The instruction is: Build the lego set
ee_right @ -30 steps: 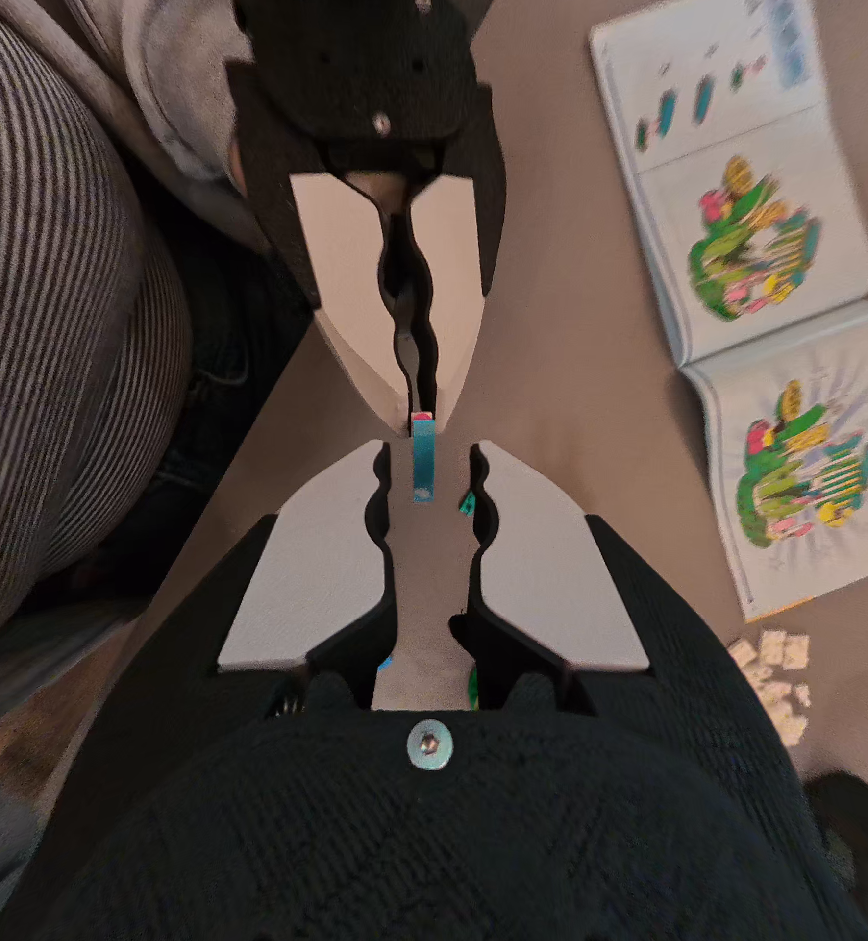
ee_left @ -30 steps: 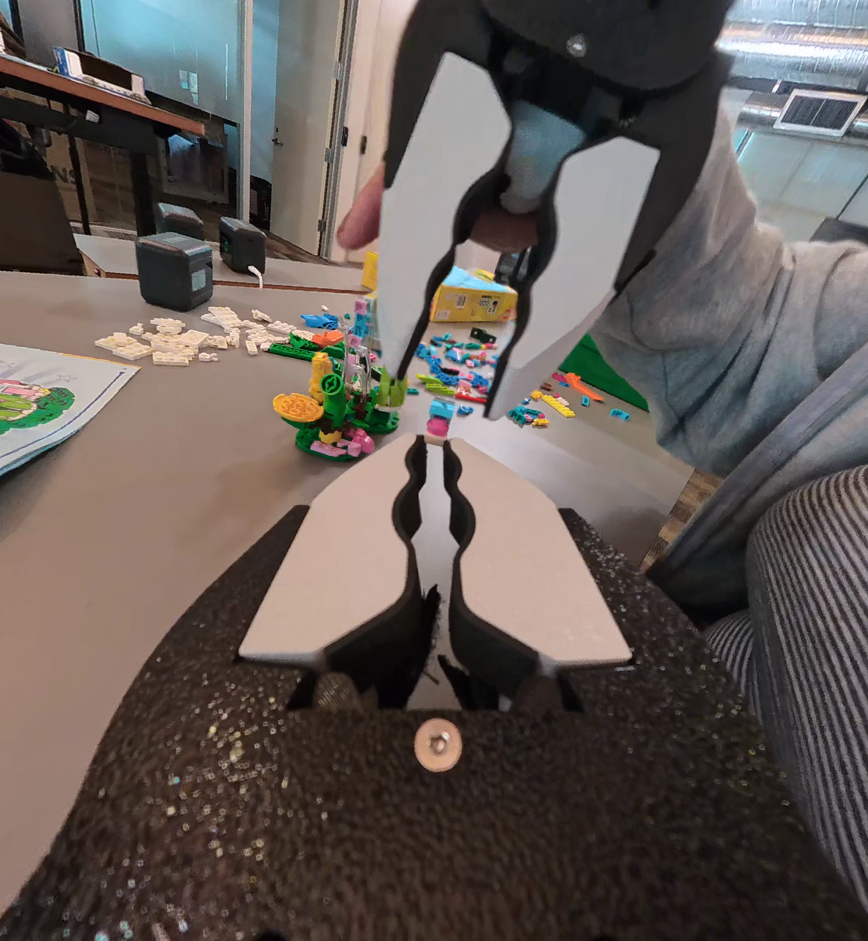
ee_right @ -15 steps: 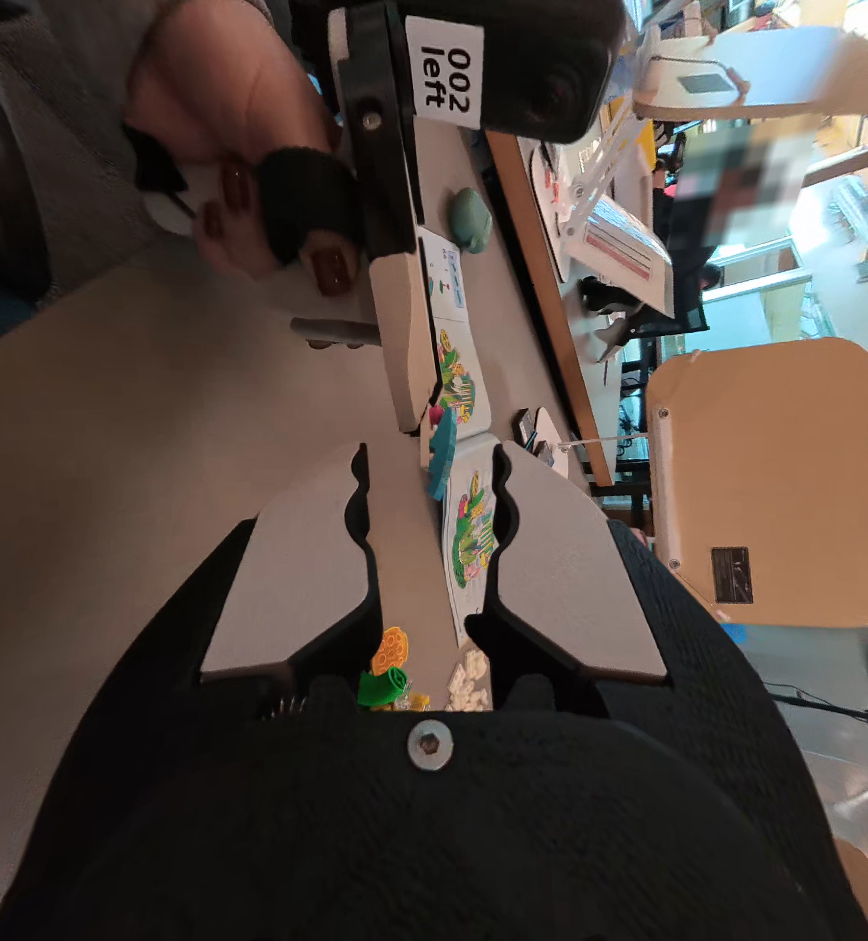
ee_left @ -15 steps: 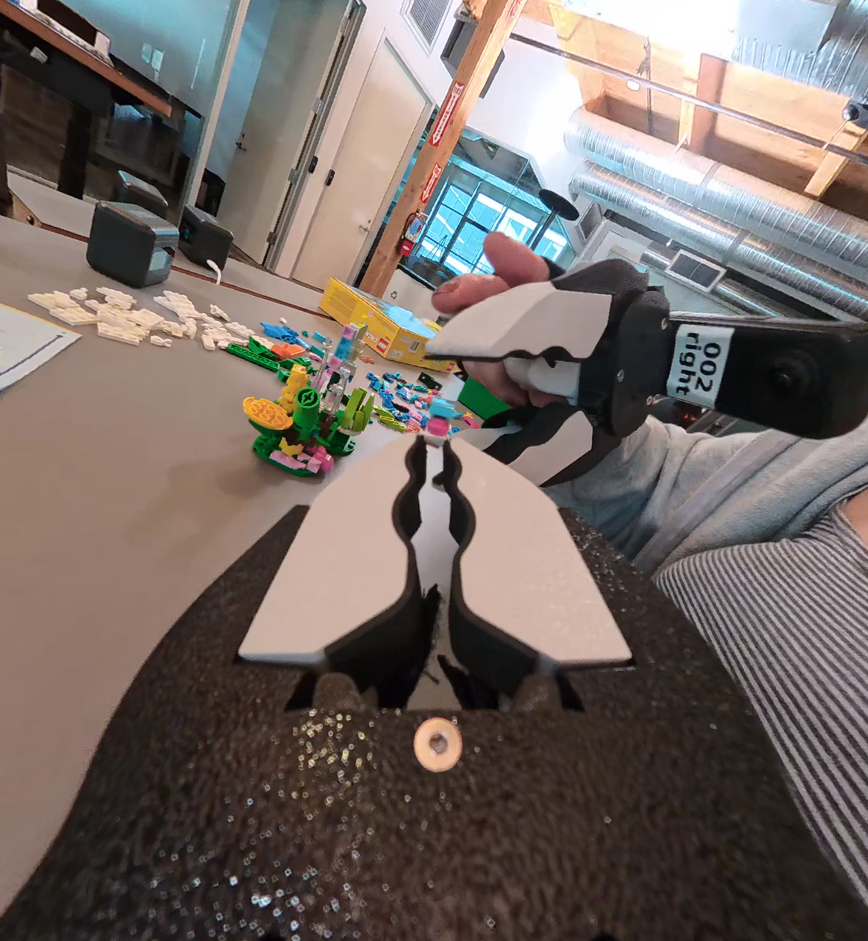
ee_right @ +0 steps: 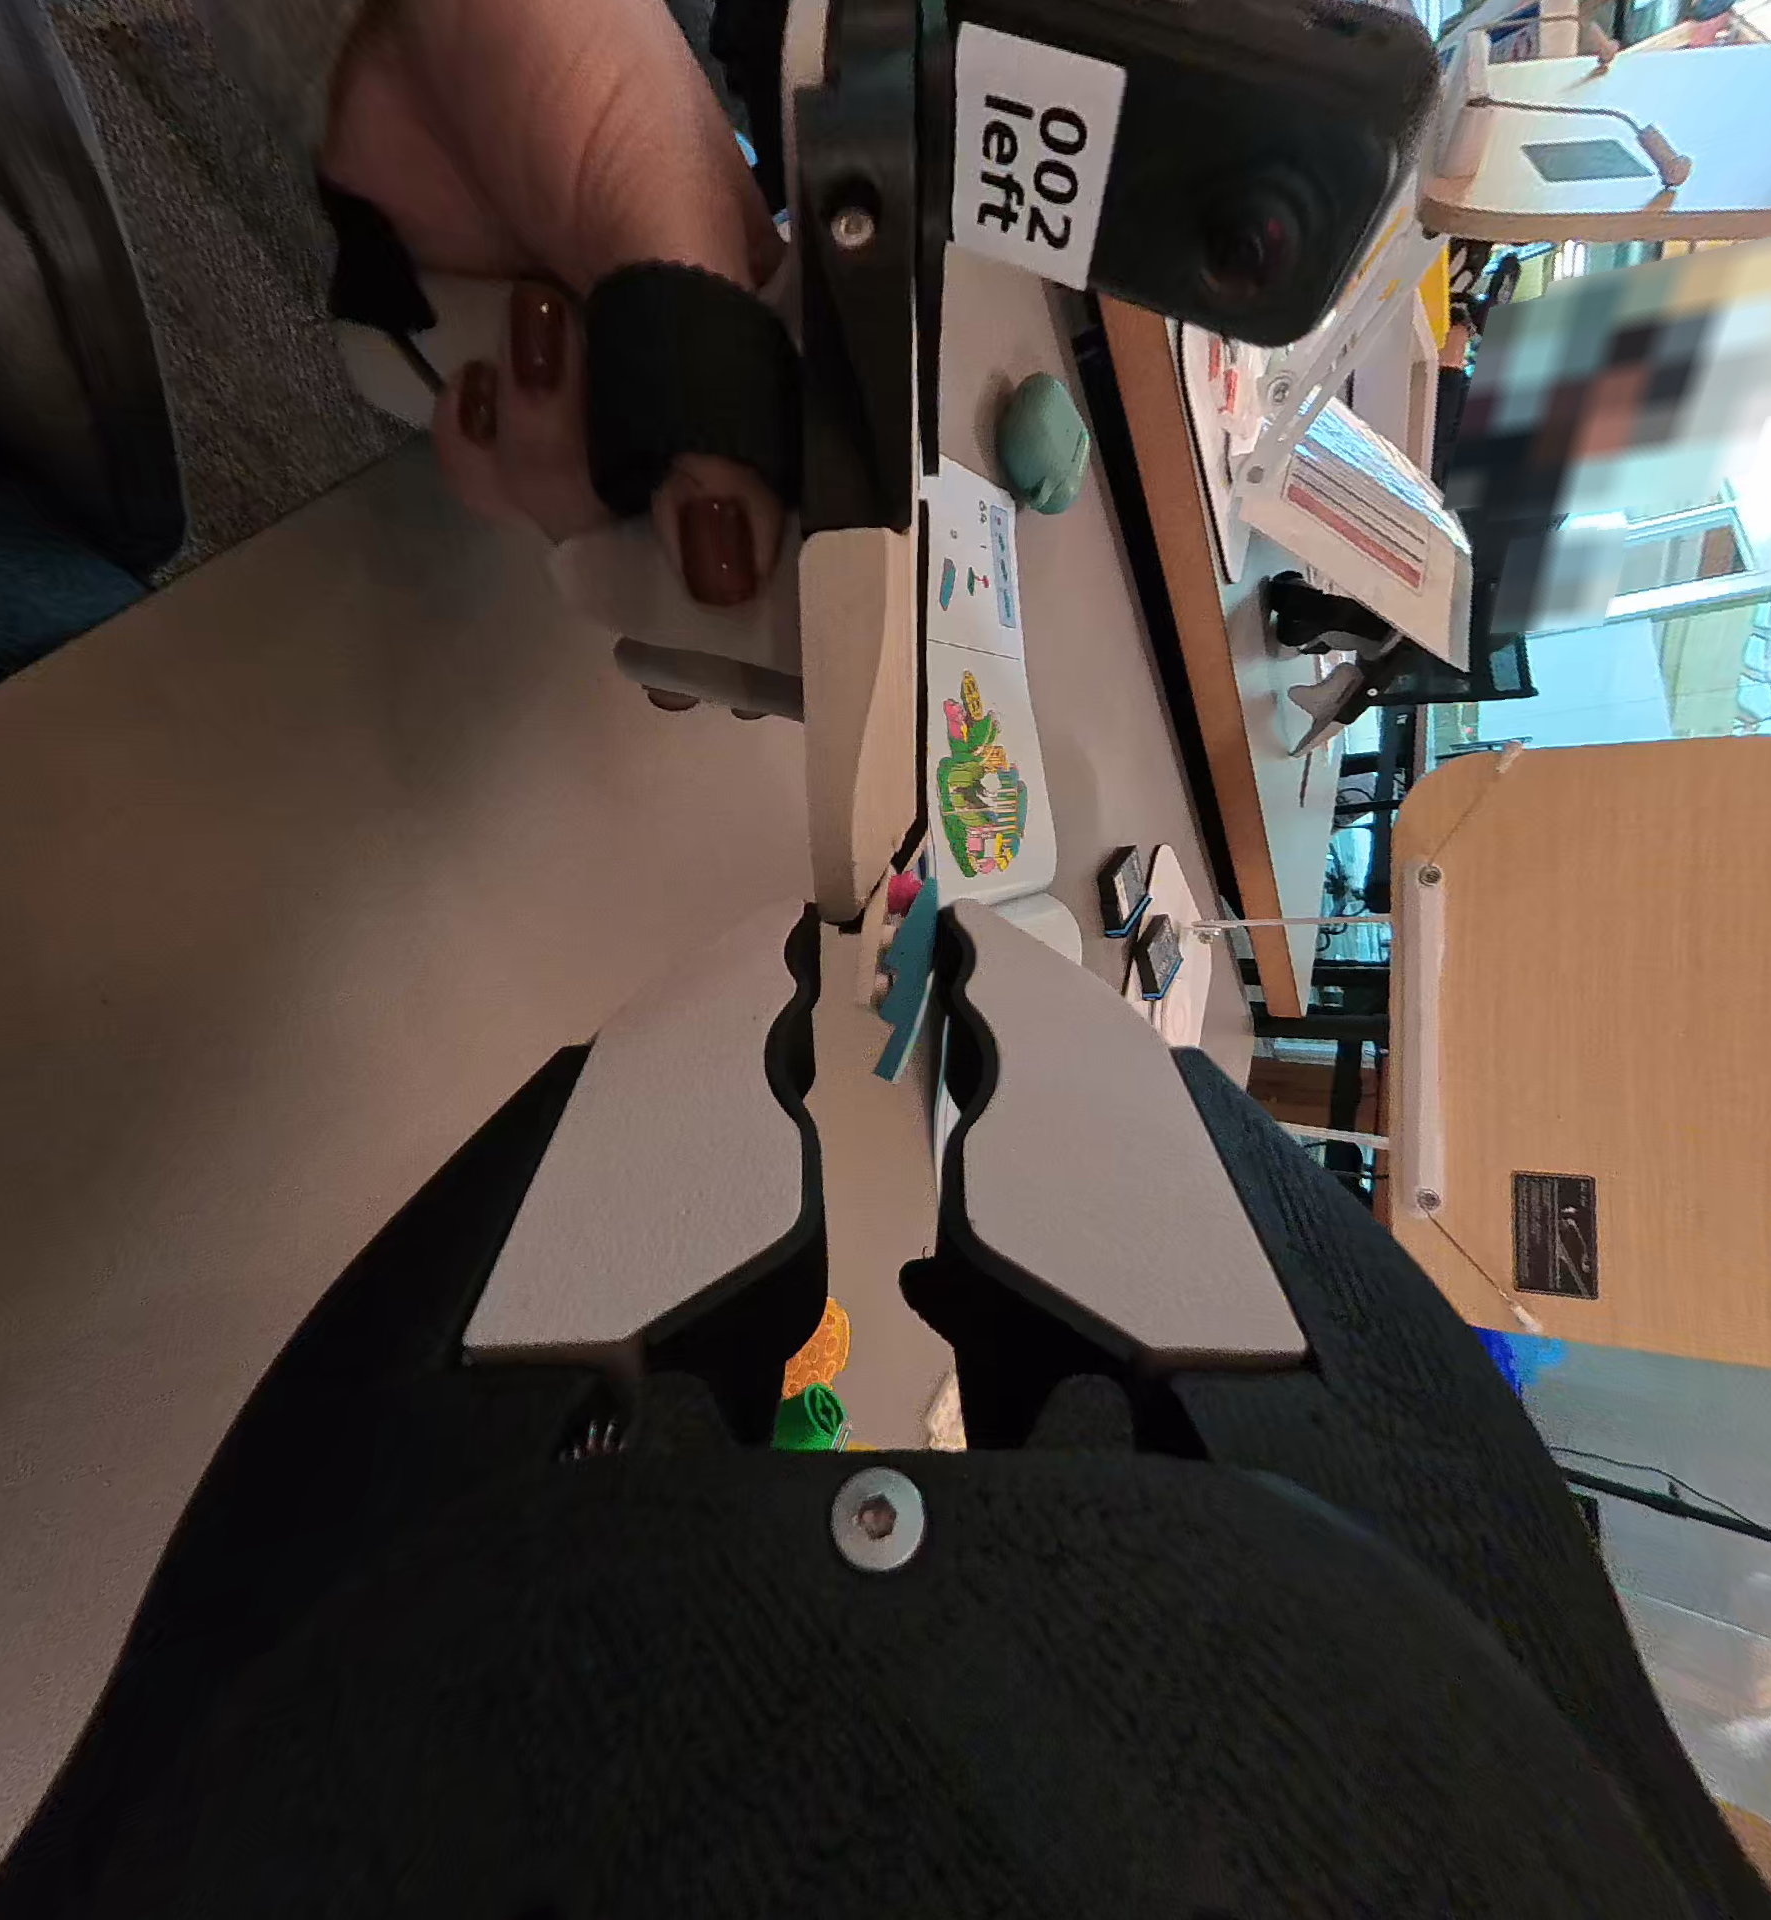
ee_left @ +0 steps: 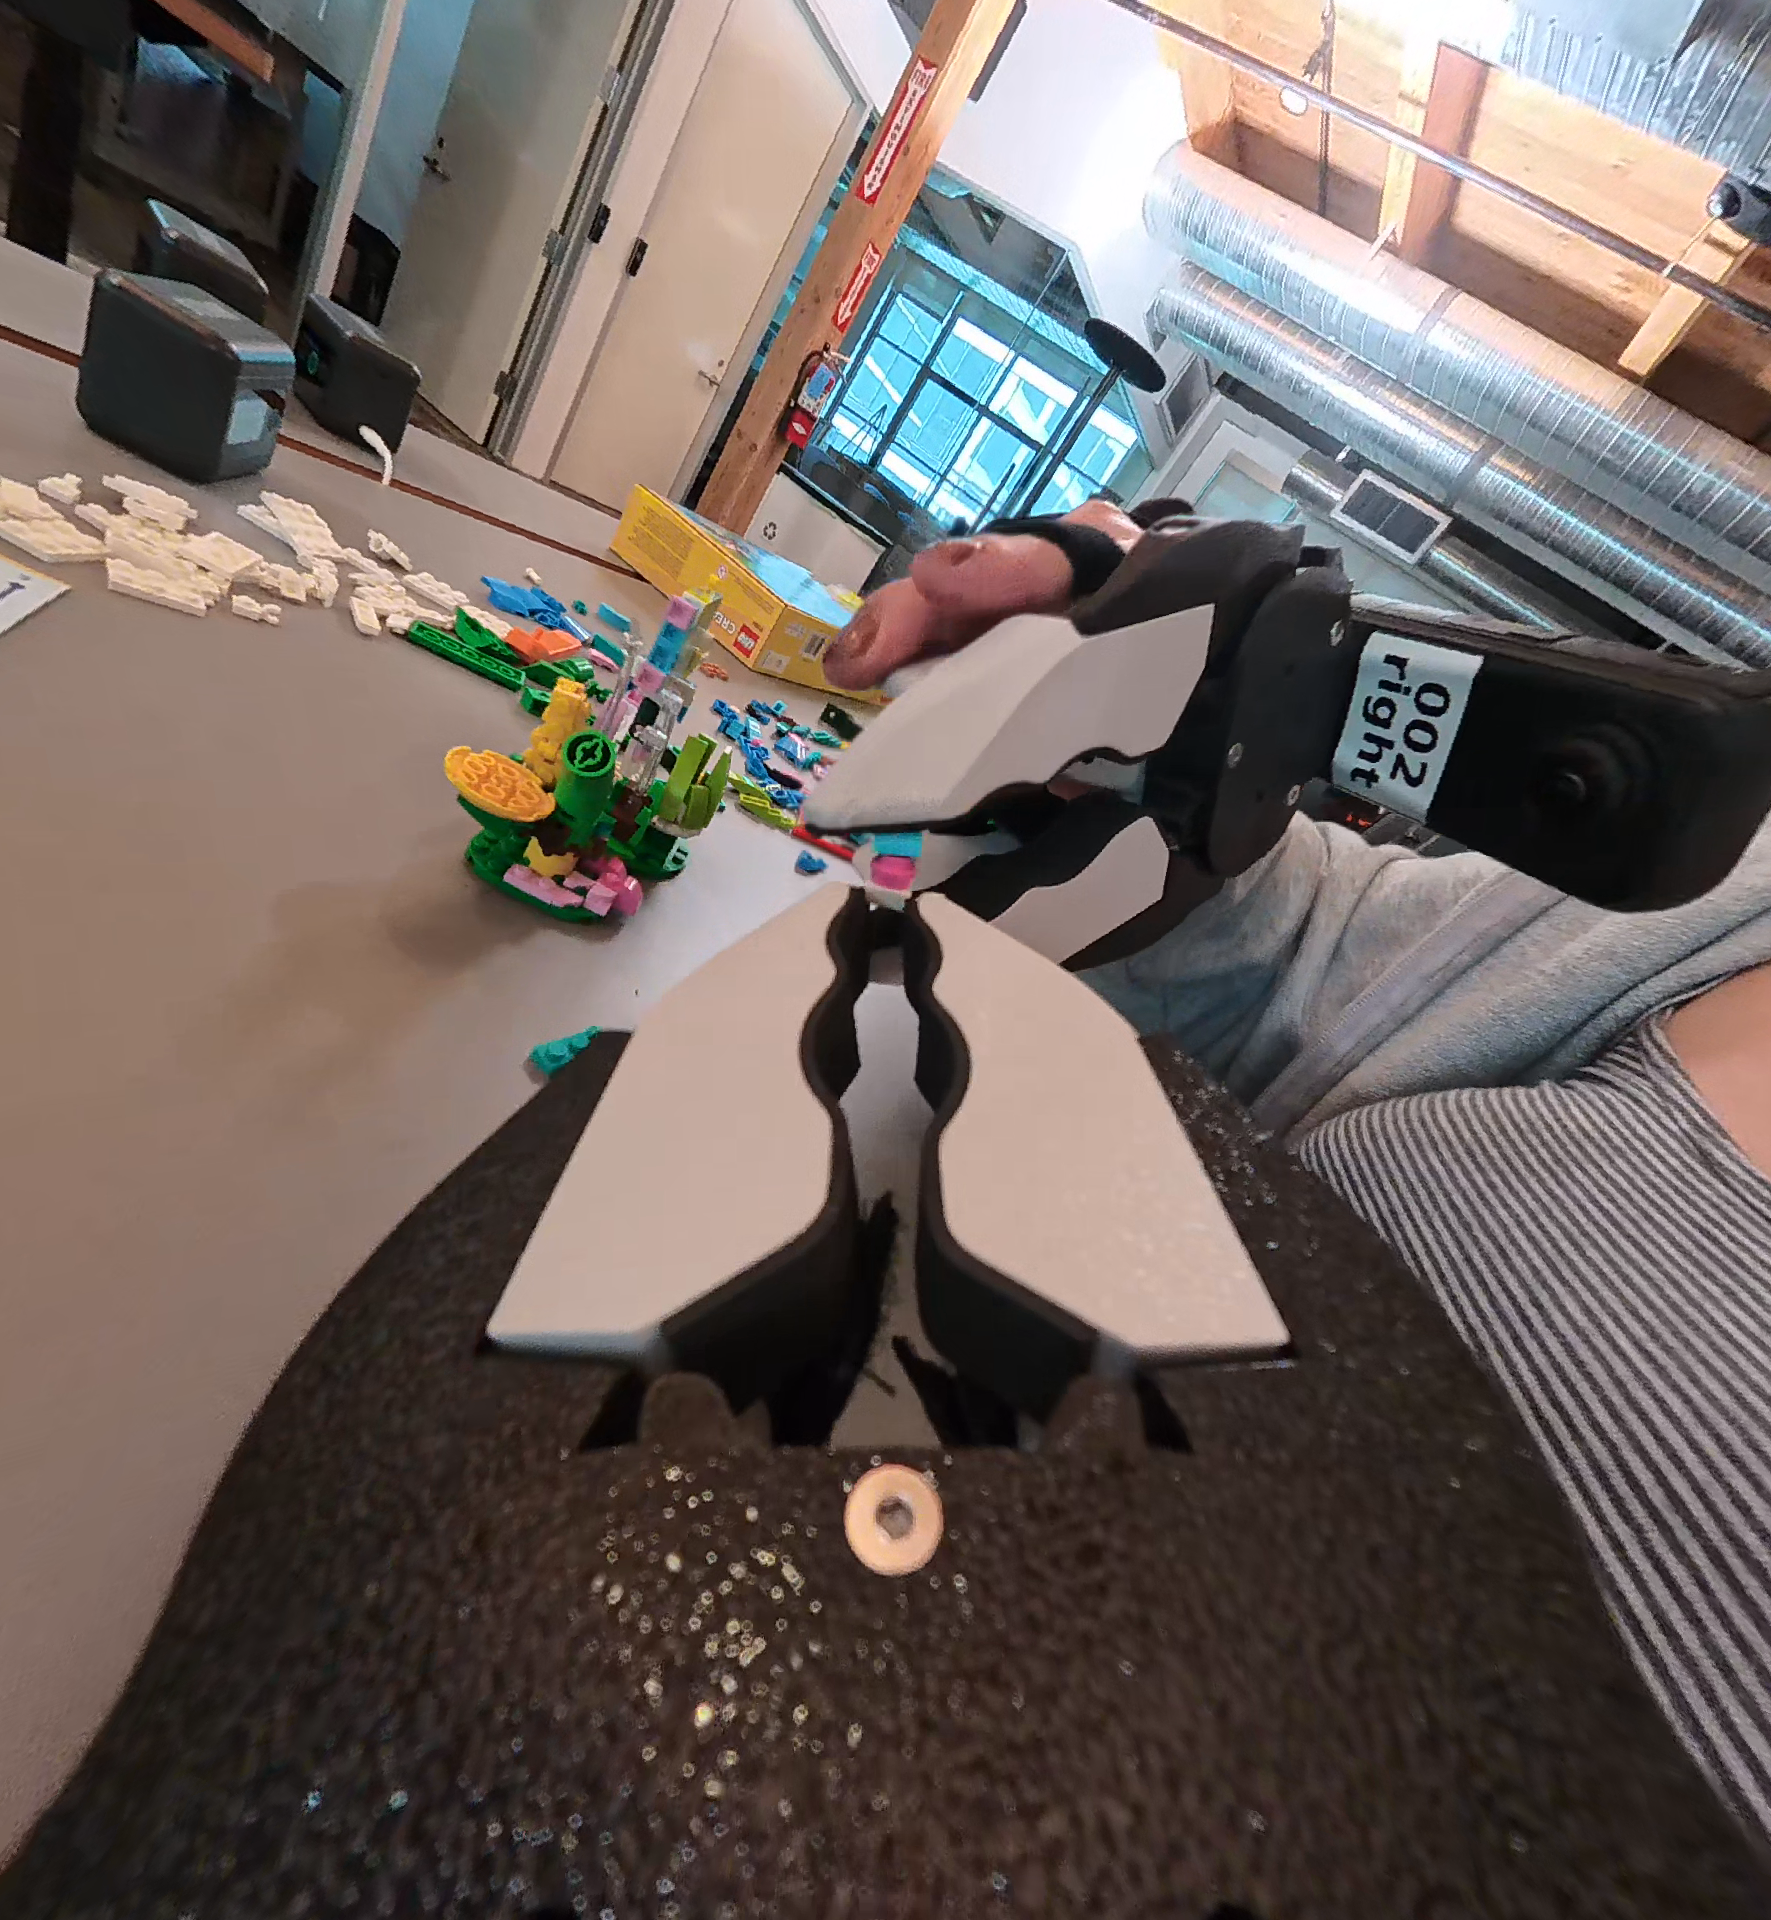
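My left gripper [ee_left: 881,912] is shut on a small pink and white piece [ee_left: 894,871] and holds it above the table edge. A teal leaf-shaped plate [ee_right: 907,987] sits on that piece. My right gripper [ee_right: 879,935] meets the left one tip to tip. Its jaws stand narrowly apart around the teal plate, which lies against one finger. From the left wrist view the right gripper [ee_left: 876,854] comes in from the right, with the teal plate [ee_left: 886,837] under its upper finger. The partly built green flower model [ee_left: 569,821] stands on the grey table [ee_left: 185,935], beyond both grippers.
White loose pieces [ee_left: 154,540] and coloured pieces [ee_left: 756,727] lie behind the model, with a yellow box [ee_left: 735,592] and dark cubes [ee_left: 180,395] farther back. A teal piece [ee_left: 561,1049] lies near my left gripper. The instruction booklet [ee_right: 980,790] lies open to the left. Left and right tips are no more than a few centimetres apart.
The right gripper has moved in onto the teal plate held by my left gripper, and its jaws have narrowed. The left gripper stays shut on its piece.
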`<state>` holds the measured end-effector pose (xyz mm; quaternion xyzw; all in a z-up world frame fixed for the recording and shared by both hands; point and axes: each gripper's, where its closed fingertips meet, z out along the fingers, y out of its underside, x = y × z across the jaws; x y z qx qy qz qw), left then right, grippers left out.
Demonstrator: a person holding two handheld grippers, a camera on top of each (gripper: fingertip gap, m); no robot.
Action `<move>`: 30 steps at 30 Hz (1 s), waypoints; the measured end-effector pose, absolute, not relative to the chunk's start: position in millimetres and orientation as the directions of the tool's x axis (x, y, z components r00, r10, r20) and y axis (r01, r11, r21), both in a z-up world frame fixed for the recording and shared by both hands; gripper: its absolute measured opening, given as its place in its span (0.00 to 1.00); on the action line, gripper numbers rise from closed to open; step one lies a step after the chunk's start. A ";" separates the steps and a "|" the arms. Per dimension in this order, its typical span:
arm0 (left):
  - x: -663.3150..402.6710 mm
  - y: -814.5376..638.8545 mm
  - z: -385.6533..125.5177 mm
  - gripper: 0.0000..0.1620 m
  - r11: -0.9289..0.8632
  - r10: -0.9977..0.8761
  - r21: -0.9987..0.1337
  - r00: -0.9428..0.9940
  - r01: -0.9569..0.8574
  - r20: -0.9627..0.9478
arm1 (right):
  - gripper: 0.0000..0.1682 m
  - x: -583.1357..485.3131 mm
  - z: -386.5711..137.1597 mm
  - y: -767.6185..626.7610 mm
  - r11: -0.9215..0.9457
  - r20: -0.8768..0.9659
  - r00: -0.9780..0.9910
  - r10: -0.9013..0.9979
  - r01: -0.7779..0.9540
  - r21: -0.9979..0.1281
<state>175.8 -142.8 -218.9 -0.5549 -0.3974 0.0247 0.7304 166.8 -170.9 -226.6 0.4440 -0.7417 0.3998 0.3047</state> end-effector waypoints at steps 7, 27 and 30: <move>175.8 -140.7 -224.4 0.03 0.378 0.452 -0.798 0.659 0.470 0.602 | 0.11 166.4 -233.4 -169.5 0.286 0.781 -0.438 -0.445 -0.896 -0.339; 178.1 -135.6 -229.3 0.03 0.432 0.320 -0.695 0.622 0.575 0.714 | 0.09 167.2 -241.8 -163.9 0.260 0.721 -0.495 -0.485 -0.869 -0.421; 178.1 -135.3 -230.6 0.03 0.431 0.311 -0.686 0.617 0.587 0.723 | 0.09 167.5 -243.4 -163.5 0.256 0.719 -0.488 -0.494 -0.872 -0.416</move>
